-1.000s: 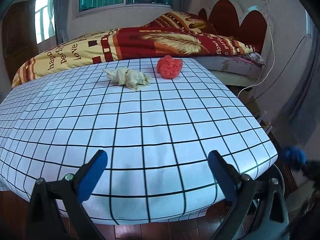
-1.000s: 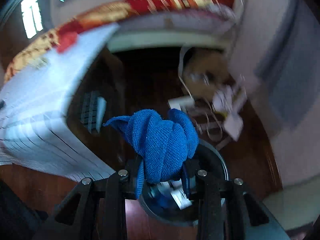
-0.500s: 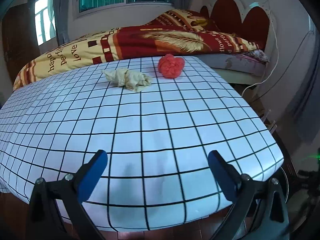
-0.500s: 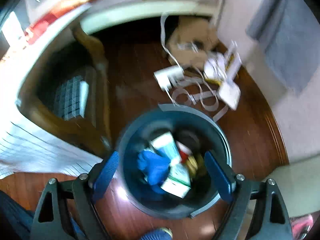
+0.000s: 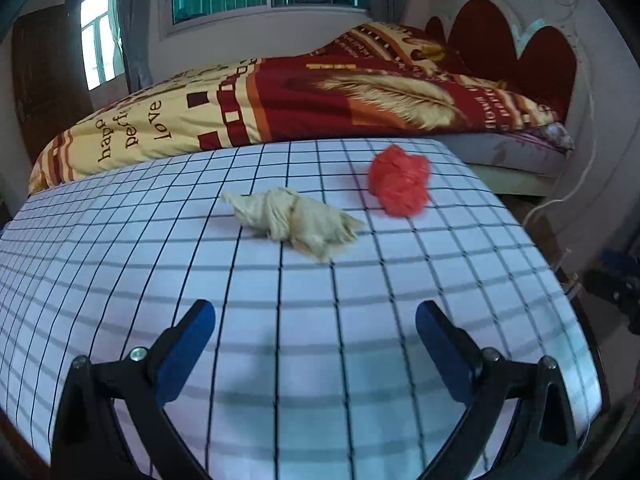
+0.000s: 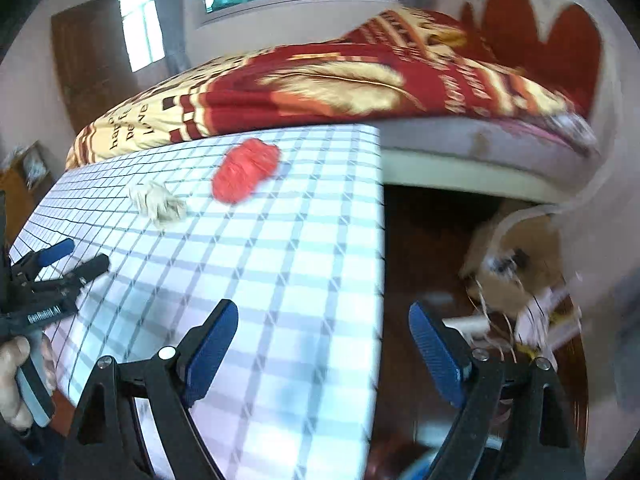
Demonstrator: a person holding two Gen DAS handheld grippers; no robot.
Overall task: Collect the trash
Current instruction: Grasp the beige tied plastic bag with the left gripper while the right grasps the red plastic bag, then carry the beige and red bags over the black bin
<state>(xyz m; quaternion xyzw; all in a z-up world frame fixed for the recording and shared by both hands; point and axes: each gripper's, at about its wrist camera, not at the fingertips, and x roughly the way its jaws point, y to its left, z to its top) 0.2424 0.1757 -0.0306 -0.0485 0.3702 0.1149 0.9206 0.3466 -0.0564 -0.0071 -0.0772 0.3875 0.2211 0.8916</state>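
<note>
A crumpled beige rag (image 5: 296,220) and a crumpled red wad (image 5: 400,186) lie near the far edge of the table with the checked cloth (image 5: 320,360). My left gripper (image 5: 314,312) is open and empty above the table's near part, well short of the beige rag. My right gripper (image 6: 322,312) is also open and empty, over the table's right edge, with one finger above the cloth and the other above the floor. From the right wrist, the beige rag (image 6: 160,200) and red wad (image 6: 244,172) lie to the far left, and the left gripper (image 6: 76,256) shows at the left edge.
A bed with a red and yellow blanket (image 5: 320,92) stands right behind the table. Cardboard, cables and papers (image 6: 520,280) litter the dark wooden floor to the right of the table. A person's hand (image 6: 12,380) grips the left tool's handle.
The right gripper opened and dropped the blue cloth into the bin, then swung up and left to the table's edge. The left gripper moved forward over the table toward the beige rag.
</note>
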